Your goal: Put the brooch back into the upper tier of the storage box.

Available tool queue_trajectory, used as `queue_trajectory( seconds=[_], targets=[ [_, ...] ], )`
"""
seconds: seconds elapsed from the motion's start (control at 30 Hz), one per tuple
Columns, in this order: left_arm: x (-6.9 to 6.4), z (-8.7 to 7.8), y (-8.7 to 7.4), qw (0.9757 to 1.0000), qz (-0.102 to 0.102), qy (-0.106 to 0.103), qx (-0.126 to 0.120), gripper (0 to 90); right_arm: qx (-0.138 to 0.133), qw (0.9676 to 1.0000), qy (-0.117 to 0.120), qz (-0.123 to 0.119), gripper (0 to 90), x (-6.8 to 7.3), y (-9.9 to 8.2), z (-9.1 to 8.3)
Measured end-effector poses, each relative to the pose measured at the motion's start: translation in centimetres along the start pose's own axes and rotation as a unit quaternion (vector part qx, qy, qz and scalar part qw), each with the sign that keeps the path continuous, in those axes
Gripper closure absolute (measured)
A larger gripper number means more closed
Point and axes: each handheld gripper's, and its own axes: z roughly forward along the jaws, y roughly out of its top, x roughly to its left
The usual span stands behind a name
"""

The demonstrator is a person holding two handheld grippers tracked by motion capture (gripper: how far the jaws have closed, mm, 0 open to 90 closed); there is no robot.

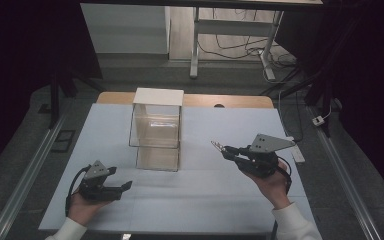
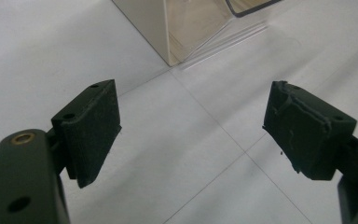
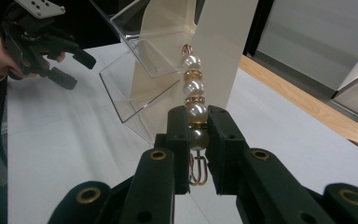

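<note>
A short string of pearls with gold spacers [image 3: 192, 79] stands up from my right gripper [image 3: 198, 125], which is shut on its lowest pearl; a gold hook hangs below the jaws. In the high view the right gripper [image 1: 223, 149] hovers right of a clear acrylic display stand [image 1: 157, 131] with a white back panel, the pearl string [image 1: 216, 145] pointing toward it. My left gripper [image 1: 125, 186] rests low at the front left of the stand, open and holding nothing. Its own view shows the left gripper [image 2: 193, 112] spread wide over the table, the stand's corner [image 2: 186, 28] ahead.
The white table top [image 1: 230, 200] has a wooden strip [image 1: 230, 101] along its far edge. Beyond it stand a desk frame [image 1: 196, 45] and loose cables on the floor. The left gripper [image 3: 78, 70] appears beyond the stand [image 3: 140, 79] in the right gripper view.
</note>
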Motion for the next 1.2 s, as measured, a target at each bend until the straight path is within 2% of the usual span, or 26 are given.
queue_trajectory(
  seconds=[0.27,0.4,0.83,1.2],
  targets=[
    [0.0,0.0,0.0,1.0000,0.000,0.000,0.001,18.4,-0.005,0.9999,0.009,-0.004,78.7,0.1,0.7,0.6],
    [0.0,0.0,0.0,1.0000,-0.001,0.001,0.001,18.4,-0.018,0.9998,0.007,-0.004,78.7,0.1,1.2,1.0],
    [-0.1,0.0,0.0,1.0000,0.000,0.000,0.001,18.4,-0.035,0.9993,0.008,0.000,78.7,0.2,2.7,2.1],
    [0.0,0.0,0.0,1.0000,0.000,-0.001,0.001,18.3,-0.042,0.9990,0.013,-0.004,78.7,0.4,4.0,3.1]
  ],
)
